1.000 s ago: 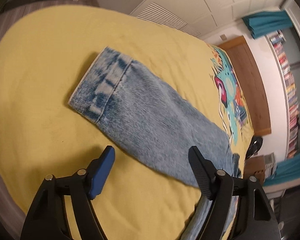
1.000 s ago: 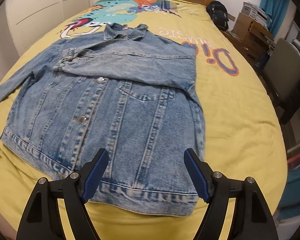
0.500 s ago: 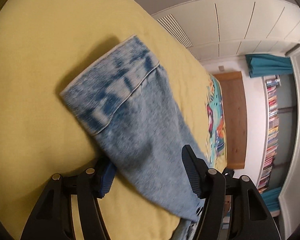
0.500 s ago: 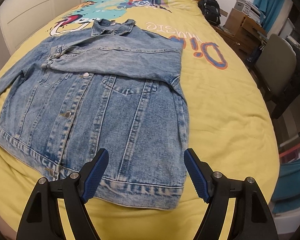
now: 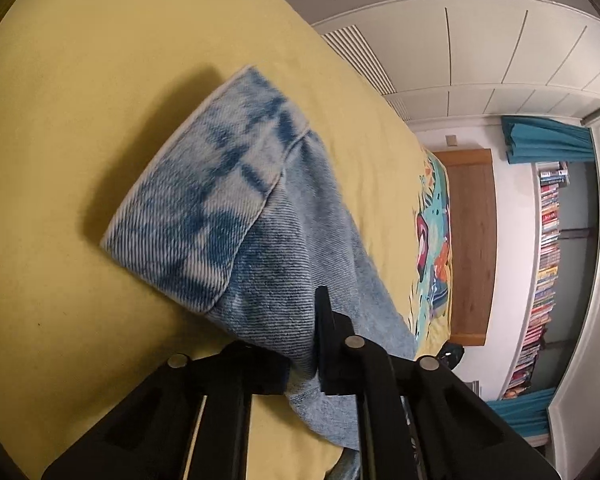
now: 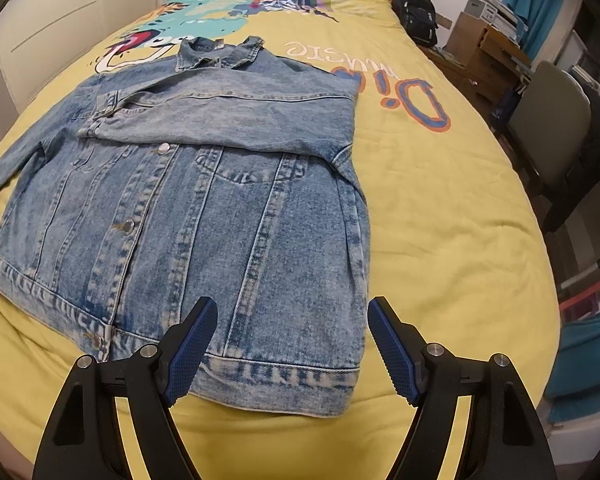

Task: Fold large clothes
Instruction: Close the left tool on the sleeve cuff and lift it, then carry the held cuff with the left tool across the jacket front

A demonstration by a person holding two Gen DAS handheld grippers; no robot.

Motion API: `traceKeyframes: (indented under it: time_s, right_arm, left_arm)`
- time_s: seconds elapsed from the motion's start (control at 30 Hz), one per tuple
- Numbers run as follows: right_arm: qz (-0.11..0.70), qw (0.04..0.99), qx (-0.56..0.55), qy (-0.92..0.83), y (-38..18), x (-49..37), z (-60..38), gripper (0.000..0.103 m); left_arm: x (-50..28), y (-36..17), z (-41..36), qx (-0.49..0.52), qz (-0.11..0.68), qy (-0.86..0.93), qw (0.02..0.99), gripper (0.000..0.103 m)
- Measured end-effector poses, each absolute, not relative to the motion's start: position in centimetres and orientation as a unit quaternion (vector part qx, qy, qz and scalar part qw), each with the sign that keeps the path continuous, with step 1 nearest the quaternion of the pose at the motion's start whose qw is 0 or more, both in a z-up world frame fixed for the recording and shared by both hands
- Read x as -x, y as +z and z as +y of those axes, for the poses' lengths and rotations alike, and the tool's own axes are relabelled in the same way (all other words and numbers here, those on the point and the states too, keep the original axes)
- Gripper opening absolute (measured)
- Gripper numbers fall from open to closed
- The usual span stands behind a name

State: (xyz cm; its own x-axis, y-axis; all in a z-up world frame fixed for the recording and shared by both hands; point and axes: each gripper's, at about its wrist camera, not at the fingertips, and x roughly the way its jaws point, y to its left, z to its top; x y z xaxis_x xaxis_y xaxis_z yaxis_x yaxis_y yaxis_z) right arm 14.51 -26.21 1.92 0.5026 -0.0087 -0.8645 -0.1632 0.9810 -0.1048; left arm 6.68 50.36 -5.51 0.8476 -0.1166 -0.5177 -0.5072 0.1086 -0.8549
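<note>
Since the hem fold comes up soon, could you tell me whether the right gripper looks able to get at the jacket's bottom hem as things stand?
Probably yes. The right gripper hangs open just above the jacket's bottom hem, with nothing lying on that edge or between the two.

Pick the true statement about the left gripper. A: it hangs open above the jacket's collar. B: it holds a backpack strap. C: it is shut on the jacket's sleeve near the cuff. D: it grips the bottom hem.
C: the left gripper has its jaws pinched on the sleeve just behind the cuff.
</note>
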Motion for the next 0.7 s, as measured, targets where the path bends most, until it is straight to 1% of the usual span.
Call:
traceKeyframes:
  time_s: [0.3,0.7]
  right_arm:
    - [0.500,0.861,0.079,0.051,1.1,-14.5,-26.7,0.078]
    - [0.500,0.863,0.055,0.056,0.4,-14.6,-28.3,0.078]
  left_arm:
    - [-7.6,-2.3,49.1,0.621,0.243,0.125,0.735,0.005]
    - [-13.6,3.8,43.3,0.564,0.248,0.080,0.784,0.005]
